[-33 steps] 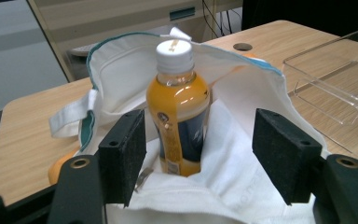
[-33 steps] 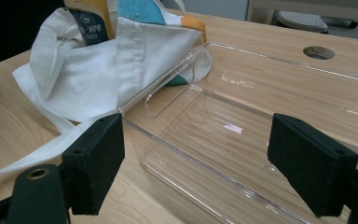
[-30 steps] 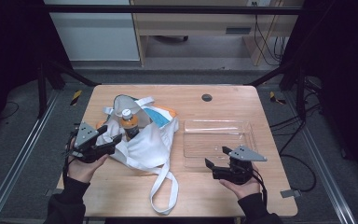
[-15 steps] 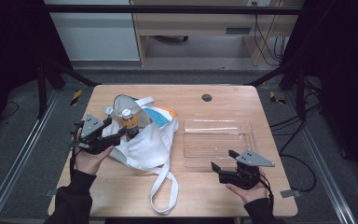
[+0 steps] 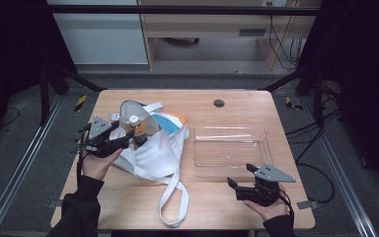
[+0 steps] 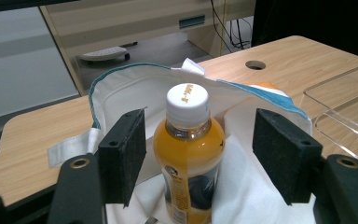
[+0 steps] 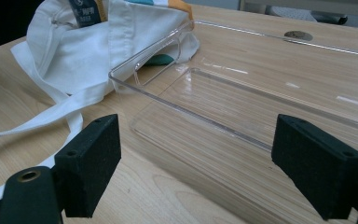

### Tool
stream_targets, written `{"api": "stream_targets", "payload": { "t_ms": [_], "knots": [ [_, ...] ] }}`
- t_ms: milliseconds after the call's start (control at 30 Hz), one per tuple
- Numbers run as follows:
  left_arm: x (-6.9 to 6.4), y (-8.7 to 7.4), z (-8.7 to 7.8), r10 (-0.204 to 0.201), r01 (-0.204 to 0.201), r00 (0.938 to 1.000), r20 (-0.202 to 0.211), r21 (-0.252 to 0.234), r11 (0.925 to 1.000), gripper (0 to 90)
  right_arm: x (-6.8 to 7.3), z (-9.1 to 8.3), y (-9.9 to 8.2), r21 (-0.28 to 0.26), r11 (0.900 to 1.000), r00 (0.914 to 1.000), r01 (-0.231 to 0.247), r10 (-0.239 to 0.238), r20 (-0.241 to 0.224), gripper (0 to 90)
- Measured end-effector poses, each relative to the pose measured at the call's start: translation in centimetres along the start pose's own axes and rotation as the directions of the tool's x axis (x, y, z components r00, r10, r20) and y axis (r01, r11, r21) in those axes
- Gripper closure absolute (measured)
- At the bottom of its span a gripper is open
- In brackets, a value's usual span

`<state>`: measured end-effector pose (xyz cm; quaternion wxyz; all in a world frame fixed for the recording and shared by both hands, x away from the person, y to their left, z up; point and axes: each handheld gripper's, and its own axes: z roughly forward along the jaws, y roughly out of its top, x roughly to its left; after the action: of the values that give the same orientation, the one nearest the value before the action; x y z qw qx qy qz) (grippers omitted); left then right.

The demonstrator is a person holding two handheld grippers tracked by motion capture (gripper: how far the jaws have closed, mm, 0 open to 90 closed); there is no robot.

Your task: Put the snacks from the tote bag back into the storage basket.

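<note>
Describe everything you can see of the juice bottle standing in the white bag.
The bottle is clear plastic, filled with orange drink, with a white screw cap bearing small gold lettering and a dark printed label low on its body. It stands upright inside the open mouth of the white cloth bag, whose fabric surrounds its base. The left gripper has a black pad at either side of it, both apart from it.

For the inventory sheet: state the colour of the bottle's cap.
White, with small gold lettering on top of the cap; the left gripper view shows it best.
</note>
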<state>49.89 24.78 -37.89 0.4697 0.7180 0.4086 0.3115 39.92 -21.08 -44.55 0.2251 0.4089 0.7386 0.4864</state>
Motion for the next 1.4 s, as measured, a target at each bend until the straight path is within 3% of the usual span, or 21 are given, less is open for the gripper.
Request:
{"api": "stream_targets", "payload": {
  "t_ms": [867,1000,1400],
  "knots": [
    [-0.3,0.0,3.5,0.008,-0.008,0.9998,-0.018,0.031,0.9995,38.3,0.2,-0.4,-0.9,0.025,0.9997,1.0,-0.001,0.001,-0.007,15.9],
    [-0.4,0.0,4.0,0.023,-0.022,0.999,-0.038,0.028,0.9994,41.4,0.1,-0.4,-1.0,0.031,0.9995,0.9999,-0.01,0.01,-0.007,16.1],
    [-0.1,-0.3,5.0,0.001,0.0,0.9987,-0.051,0.014,0.9999,53.5,0.0,-0.3,-1.1,0.041,0.999,0.9998,-0.02,0.02,-0.006,16.4]
  ]
}}
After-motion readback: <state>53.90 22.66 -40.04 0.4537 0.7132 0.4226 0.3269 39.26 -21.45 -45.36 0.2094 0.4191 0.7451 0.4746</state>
